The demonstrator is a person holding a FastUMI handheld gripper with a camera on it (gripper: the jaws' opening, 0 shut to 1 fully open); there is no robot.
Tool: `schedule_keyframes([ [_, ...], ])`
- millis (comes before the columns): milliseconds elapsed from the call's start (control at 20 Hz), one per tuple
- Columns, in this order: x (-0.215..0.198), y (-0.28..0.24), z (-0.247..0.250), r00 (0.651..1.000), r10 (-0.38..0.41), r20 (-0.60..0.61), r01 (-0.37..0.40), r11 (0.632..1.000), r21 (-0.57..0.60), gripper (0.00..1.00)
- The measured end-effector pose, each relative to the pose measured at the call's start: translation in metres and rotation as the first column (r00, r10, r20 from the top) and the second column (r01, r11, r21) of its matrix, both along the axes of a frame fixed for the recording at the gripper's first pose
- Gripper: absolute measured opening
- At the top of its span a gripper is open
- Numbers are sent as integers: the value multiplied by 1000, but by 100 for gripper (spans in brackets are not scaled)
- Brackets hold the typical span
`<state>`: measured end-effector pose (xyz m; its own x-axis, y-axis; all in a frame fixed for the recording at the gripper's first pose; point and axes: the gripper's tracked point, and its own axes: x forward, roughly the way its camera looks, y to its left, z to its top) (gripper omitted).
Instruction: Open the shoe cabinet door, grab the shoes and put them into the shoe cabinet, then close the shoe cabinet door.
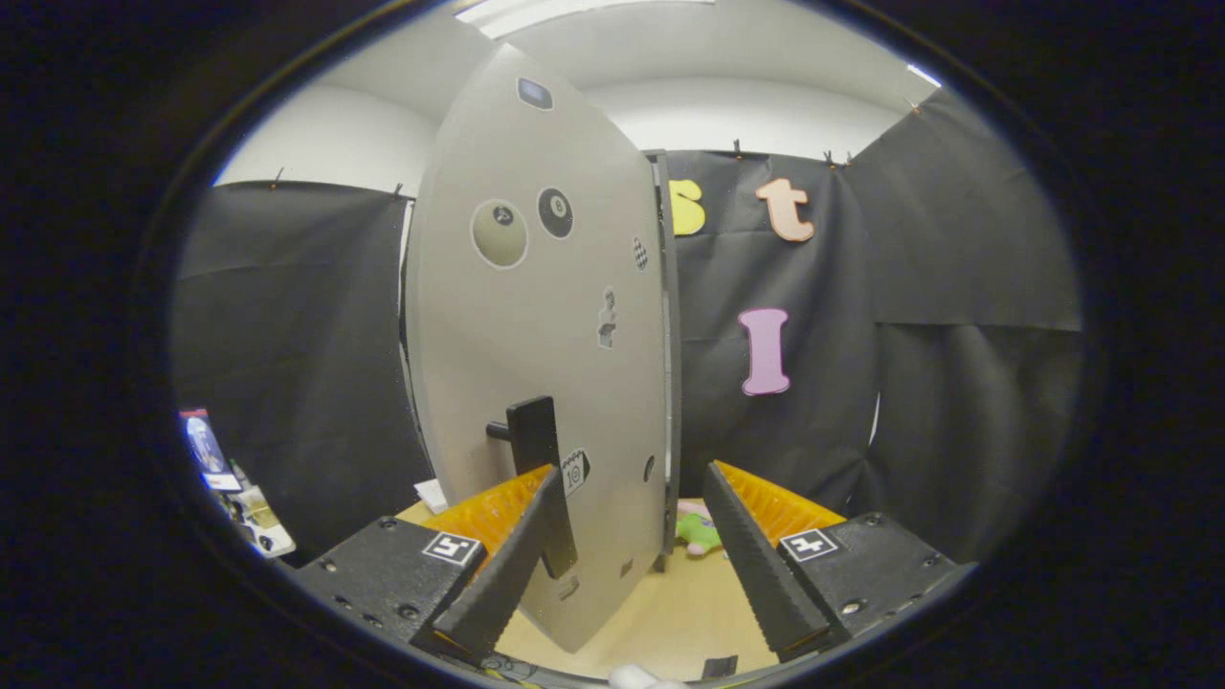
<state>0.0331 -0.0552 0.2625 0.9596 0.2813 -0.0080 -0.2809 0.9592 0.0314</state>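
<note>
Two fingers of your gripper [632, 498] are standing wide apart, released and grasping nothing. The pale grey, sticker-covered shoe cabinet door [536, 364] is swinging out edge-on between them, its free edge nearer the right finger. The black bar handle [536, 459] on the door's face is sitting just ahead of the left fingertip; whether they are touching, you cannot tell. Beyond the door's edge, low on the light wooden floor [670, 612], a small green and pink shoe [699, 531] is lying just beside the right finger.
</note>
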Motion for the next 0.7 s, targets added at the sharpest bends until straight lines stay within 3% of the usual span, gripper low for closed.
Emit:
schedule_keyframes([
  [450, 33, 123, -7, 1000, 20, -23, -20, 1000, -24, 99],
  [700, 27, 154, 7, 1000, -22, 16, 22, 1000, -2, 99],
])
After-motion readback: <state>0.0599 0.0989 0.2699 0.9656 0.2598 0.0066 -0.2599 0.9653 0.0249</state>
